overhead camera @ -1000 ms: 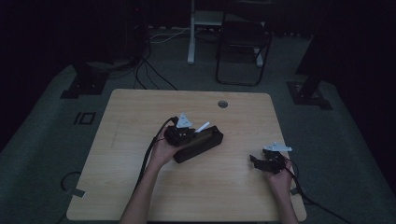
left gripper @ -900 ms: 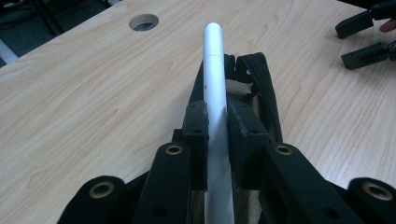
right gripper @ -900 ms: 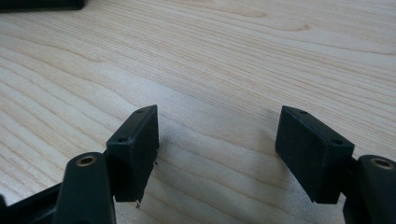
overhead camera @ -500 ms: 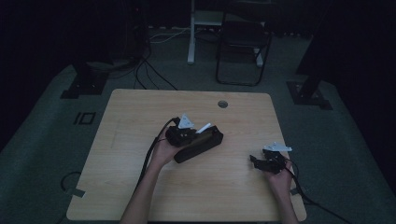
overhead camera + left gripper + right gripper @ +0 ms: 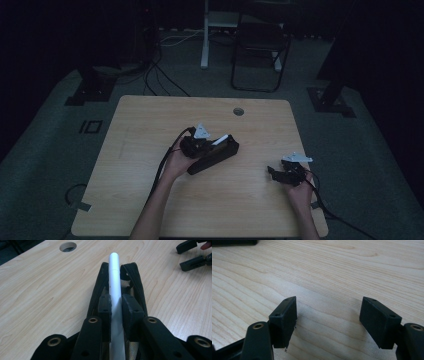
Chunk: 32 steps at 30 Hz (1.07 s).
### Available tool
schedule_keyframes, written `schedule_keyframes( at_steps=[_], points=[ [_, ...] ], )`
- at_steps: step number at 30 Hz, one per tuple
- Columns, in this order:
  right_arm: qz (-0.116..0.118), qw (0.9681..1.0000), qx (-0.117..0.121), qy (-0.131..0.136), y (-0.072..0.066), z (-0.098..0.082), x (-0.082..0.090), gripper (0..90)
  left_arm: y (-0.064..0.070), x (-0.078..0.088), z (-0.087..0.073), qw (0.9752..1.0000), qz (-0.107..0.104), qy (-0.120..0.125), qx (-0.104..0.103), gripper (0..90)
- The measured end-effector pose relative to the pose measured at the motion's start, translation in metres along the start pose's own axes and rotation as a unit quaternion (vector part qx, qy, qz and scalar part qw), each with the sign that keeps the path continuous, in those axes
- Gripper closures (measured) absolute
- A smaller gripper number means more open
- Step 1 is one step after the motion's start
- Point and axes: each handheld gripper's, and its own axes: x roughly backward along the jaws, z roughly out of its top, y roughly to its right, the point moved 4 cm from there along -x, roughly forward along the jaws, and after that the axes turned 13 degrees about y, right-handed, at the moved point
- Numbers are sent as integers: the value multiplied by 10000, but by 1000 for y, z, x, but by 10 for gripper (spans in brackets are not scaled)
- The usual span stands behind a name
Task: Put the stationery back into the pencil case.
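- Landmark: we take the black zippered pencil case (image 5: 214, 156), which lies near the middle of the wooden surface (image 5: 135, 145), its opening uppermost in the left gripper view.
- Item, white marker pen (image 5: 114, 290): it sits directly above the open pencil case, lengthwise along it, capped end pointing away from the camera.
- Our left gripper (image 5: 115, 310): clenched on the white marker pen, one pad pressed to each side of its barrel, just over the pencil case's near end.
- Our right gripper (image 5: 328, 320): released, jaws spread wide with bare wood between them, well apart from the pencil case, near the surface's right edge.
- Round cable hole (image 5: 238, 111): beyond the pencil case, toward the surface's far edge.
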Motion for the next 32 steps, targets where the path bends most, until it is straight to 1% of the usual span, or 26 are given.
schedule_keyframes(
  at_steps=[5,7,11,14,16,17,21,26,30,32],
  points=[
    [8,10000,11,2,0,0,0,299,0,-1,-1,10000,-42,-14,15,778],
    [8,10000,12,2,0,0,0,299,0,0,0,10000,-41,11,38,732],
    [10,10000,5,-1,0,0,0,299,-1,3,3,9999,77,120,82,620],
    [10,10000,9,3,0,0,0,299,-4,9,6,9995,165,243,123,569],
    [10,10000,15,7,0,0,0,299,-6,13,8,9992,224,276,156,544],
    [11,10000,11,6,0,0,0,299,-8,15,8,9992,261,284,144,534],
    [11,10000,6,5,0,0,0,299,-18,25,8,9983,424,338,219,507],
    [8,10000,1,8,0,0,0,299,-33,40,4,9972,648,307,212,490],
    [9,10000,12,8,0,0,0,299,-46,54,-4,9958,839,266,268,485],
    [11,10000,14,7,0,0,0,299,-55,60,-11,9945,999,193,267,478]
  ],
)
